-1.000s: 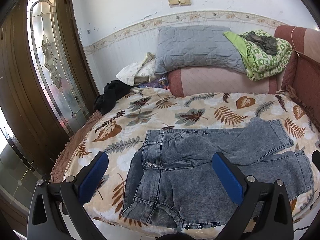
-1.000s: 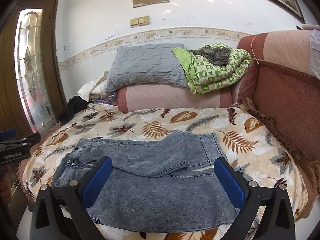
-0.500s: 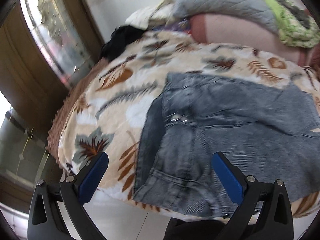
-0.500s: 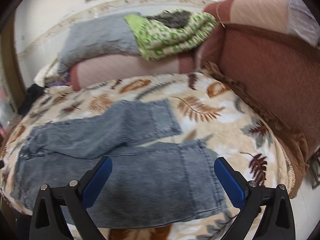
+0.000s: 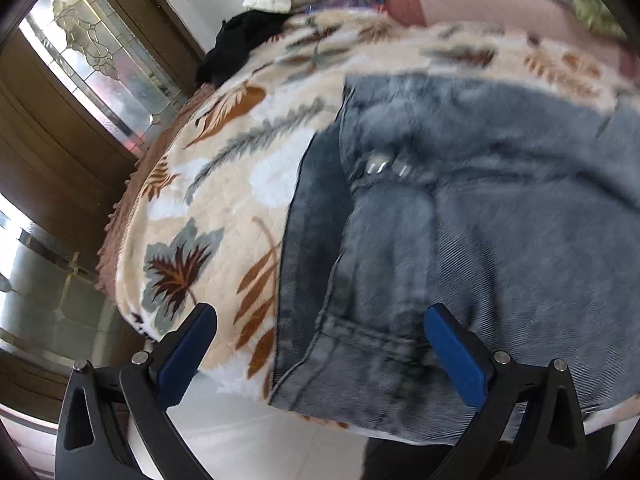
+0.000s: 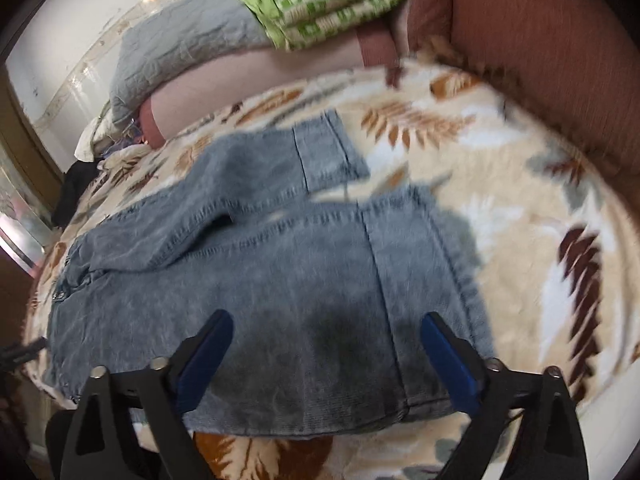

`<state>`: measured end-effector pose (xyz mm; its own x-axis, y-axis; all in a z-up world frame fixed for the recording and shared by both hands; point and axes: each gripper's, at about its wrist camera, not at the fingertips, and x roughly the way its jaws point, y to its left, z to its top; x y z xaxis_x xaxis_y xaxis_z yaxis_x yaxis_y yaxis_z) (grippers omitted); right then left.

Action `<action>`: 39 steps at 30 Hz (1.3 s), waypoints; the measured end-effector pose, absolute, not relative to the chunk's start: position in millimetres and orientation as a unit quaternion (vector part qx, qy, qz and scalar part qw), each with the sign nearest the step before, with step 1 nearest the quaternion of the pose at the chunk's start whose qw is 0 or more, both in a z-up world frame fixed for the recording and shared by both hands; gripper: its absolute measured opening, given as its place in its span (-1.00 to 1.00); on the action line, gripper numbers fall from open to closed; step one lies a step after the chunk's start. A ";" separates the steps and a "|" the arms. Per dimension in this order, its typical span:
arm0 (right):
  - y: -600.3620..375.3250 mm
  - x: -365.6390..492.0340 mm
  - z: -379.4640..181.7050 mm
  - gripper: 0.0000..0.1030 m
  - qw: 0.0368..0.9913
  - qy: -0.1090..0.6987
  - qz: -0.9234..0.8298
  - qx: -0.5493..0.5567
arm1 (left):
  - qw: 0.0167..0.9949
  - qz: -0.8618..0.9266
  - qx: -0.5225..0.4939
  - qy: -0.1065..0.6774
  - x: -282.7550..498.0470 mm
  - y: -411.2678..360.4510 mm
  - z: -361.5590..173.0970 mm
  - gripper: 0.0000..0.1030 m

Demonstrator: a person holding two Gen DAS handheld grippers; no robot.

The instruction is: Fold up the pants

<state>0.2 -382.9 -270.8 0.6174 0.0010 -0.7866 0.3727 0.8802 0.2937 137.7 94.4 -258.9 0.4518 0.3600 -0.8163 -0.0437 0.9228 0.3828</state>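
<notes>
Your left gripper [image 5: 320, 344] gapes over the waistband and your right gripper [image 6: 326, 346] over the near hem of the grey-blue denim pants [image 6: 280, 280], lying lengthwise across the leaf-print blanket [image 6: 520, 200].

The left wrist view looks down and forward, close over the waist end of the pants [image 5: 460, 220] at the bed's [image 5: 224, 184] near edge. The right wrist view looks down, close over the leg end [image 6: 320, 280]. Both views share the pants and bed.
</notes>
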 end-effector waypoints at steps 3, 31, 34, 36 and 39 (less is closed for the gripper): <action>-391.7 -3.9 -290.0 0.55 0.855 0.449 -0.126 0.227 | 0.828 0.135 0.152 0.523 140.4 109.4 -275.0 1.00; -453.9 163.0 -237.5 0.52 0.873 0.434 -0.099 0.198 | 0.821 0.082 -0.028 0.564 395.7 143.4 -251.0 1.00; -470.6 194.5 -237.3 0.52 0.868 0.440 -0.108 0.201 | 0.813 0.075 -0.045 0.575 412.6 141.5 -270.4 0.94; -479.7 215.4 -241.5 0.52 0.864 0.447 -0.108 0.205 | 0.811 0.062 -0.052 0.580 420.2 137.4 -280.6 0.81; -485.3 241.0 -252.9 0.52 0.859 0.457 -0.110 0.202 | 0.812 0.050 -0.038 0.580 425.1 127.0 -292.0 0.71</action>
<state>241.0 -485.3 -252.9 0.5578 -0.0034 -0.8300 0.3730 0.8943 0.2471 425.1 127.0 -292.0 0.3231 0.0369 -0.9456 -0.1245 0.9922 -0.0038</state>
